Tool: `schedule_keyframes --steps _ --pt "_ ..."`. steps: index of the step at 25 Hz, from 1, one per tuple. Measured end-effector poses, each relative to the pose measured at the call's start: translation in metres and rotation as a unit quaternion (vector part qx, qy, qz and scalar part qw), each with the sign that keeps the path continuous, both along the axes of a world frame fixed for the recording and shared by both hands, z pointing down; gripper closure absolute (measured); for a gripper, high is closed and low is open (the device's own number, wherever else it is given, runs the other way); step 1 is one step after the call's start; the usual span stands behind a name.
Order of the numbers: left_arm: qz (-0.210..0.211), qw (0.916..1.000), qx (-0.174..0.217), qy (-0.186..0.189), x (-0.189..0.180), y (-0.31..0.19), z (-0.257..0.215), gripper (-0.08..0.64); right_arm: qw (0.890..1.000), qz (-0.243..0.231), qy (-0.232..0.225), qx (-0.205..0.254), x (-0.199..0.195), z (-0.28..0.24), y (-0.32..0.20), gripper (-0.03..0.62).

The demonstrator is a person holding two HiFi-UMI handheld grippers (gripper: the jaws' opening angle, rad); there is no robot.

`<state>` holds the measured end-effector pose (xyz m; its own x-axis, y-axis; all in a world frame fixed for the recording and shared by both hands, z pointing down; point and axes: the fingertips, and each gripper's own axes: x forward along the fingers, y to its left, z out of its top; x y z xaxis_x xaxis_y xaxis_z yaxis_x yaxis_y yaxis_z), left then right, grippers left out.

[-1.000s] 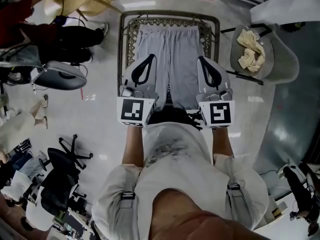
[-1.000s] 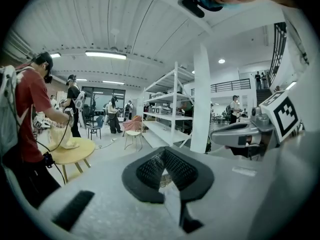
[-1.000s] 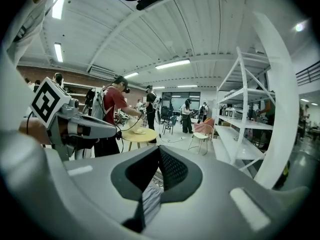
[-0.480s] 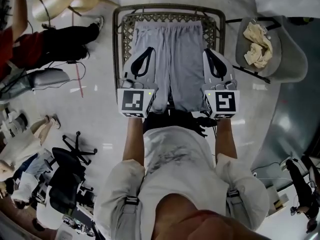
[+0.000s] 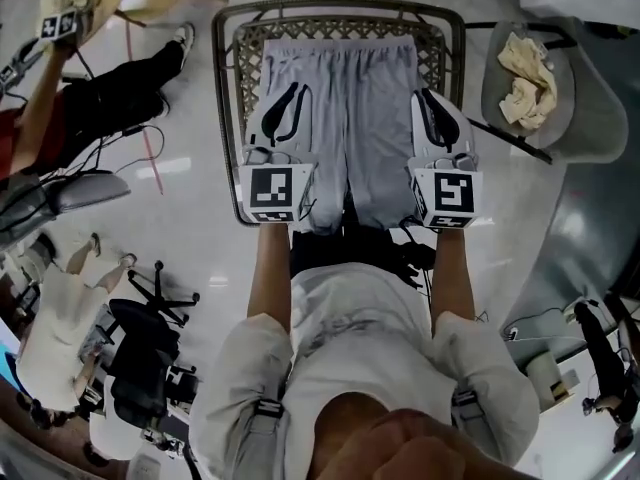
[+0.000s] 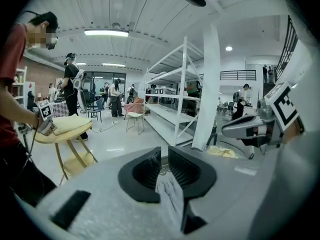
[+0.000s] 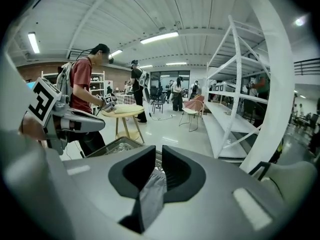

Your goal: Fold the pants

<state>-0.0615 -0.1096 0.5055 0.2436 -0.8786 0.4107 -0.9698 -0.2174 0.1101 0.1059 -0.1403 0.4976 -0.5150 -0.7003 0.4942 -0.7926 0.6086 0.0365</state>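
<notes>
1. Grey pants [image 5: 345,88] are seen laid flat, full length, on the table [image 5: 340,26]. The waistband is at the far end and the leg ends at the near edge by the person; no fold is seen in them yet
2. Step in hand, as judged: the laying-out is being finished & the leg ends are being let go; folding proper is not yet begun
3. L claw [image 6: 164,154]: jaws are opening & a narrow gap is shown btwn the pads. A strip of cloth from the leg on the person's L lies in that gap, slack, not pinched, so the claw is read as released
4. R claw [image 7: 158,151]: same state. Jaws are opening & a tongue of the other leg's cloth is draped btwn the pads but not clamped
5. Next move, as judged: jaws need to be spread enough for the cloth to drop out, then both claws drawn back clear w/o the hems being dragged off the table edge. A fresh grip is then called for, prob. one leg carried over the other or hems taken up to the waistband; which one cannot be told
6. Pose: L forearm [image 5: 270,268] & R forearm [image 5: 452,273] are held straight out ahead, roughly parallel, one claw over each leg. Claws are pointed away from the person & tipped somewhat down. The marker cubes [image 5: 272,193] sit side by side at the near edge, abt level w/ each other, well apart
</notes>
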Motion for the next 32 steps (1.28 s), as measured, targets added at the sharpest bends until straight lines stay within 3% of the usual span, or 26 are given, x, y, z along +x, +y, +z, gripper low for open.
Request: schedule_keyframes --steps 15,32 --pt "-0.012 0.9979 -0.062 -0.013 -0.053 -0.041 0.105 0.433 0.998 0.013 0.039 -0.045 -0.015 0.097 -0.052 0.502" --pt "-0.021 0.9897 -0.139 -0.026 -0.088 -0.075 0.216 0.337 0.99 0.038 0.079 -0.109 0.004 0.205 -0.096 0.437"
